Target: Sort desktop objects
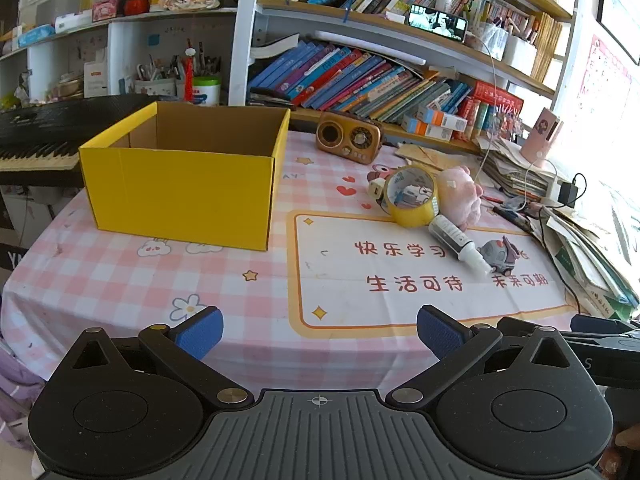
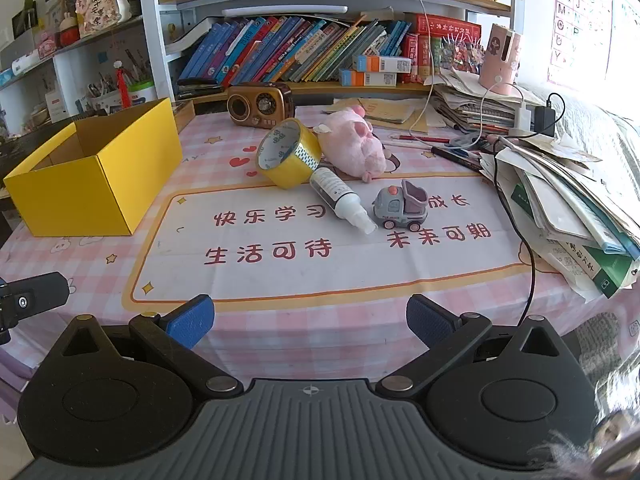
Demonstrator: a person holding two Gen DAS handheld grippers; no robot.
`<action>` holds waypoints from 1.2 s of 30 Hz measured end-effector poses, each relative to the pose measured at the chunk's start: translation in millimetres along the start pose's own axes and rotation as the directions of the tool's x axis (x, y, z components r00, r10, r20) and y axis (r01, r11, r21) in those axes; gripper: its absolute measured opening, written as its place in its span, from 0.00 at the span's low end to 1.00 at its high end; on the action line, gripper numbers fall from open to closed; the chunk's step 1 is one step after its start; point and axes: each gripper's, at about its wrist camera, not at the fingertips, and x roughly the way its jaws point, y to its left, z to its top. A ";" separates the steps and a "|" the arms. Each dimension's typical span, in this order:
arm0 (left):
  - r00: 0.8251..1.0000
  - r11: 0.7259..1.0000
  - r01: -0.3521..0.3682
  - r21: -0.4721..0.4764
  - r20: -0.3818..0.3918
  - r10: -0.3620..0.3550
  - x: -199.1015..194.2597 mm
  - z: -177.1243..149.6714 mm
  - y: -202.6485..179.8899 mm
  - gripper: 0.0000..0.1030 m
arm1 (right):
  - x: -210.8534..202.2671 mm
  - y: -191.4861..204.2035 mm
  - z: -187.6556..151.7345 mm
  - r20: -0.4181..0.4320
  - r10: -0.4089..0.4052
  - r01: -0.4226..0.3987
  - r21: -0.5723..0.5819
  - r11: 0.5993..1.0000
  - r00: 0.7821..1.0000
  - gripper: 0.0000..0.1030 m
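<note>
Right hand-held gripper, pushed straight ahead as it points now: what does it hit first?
Probably the white spray bottle lying on the printed desk mat, with the yellow tape roll just behind it. The open right hand-held gripper sits above the near table edge; depth is uncertain, and the mat between looks free.

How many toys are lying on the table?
2. A pink plush lies behind the tape roll, touching it. A grey toy truck stands beside the white bottle, nearer the paper pile. The box interior is partly hidden, so more may be there.
</note>
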 end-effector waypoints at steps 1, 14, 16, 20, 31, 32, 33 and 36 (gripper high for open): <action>1.000 1.000 0.000 0.000 0.000 0.000 0.0 0.3 -0.1 1.00 | 0.1 -0.1 0.1 0.000 0.000 0.000 0.000 1.000 1.000 1.00; 0.999 0.999 0.035 0.014 0.014 -0.035 -2.4 3.1 -2.7 1.00 | -1.7 -2.1 -0.1 0.000 -0.011 0.011 0.006 1.000 1.000 1.00; 0.999 0.999 0.043 0.021 0.012 -0.044 -2.4 3.8 -3.9 1.00 | -2.2 -4.2 0.1 0.000 -0.014 0.014 0.013 1.000 1.000 1.00; 0.998 0.998 0.065 0.017 0.013 -0.065 -1.9 4.5 -3.0 1.00 | -2.1 -5.1 1.1 -0.001 -0.018 0.018 0.022 1.000 1.000 1.00; 0.996 0.996 0.089 0.021 -0.010 -0.089 10.0 6.8 -13.0 1.00 | -5.8 -15.1 2.1 0.026 -0.022 0.021 0.038 0.999 0.999 1.00; 0.996 0.995 0.094 0.022 -0.013 -0.093 11.5 7.4 -14.6 1.00 | -5.3 -16.2 2.9 0.025 -0.022 0.021 0.037 0.999 0.999 1.00; 0.995 0.995 0.098 0.024 -0.016 -0.098 13.3 8.0 -16.3 1.00 | -5.0 -17.3 3.9 0.026 -0.023 0.022 0.037 0.999 0.999 1.00; 0.994 0.994 0.105 0.028 -0.023 -0.104 18.7 9.8 -21.5 1.00 | -2.6 -21.0 7.1 0.026 -0.029 0.028 0.032 0.999 0.999 1.00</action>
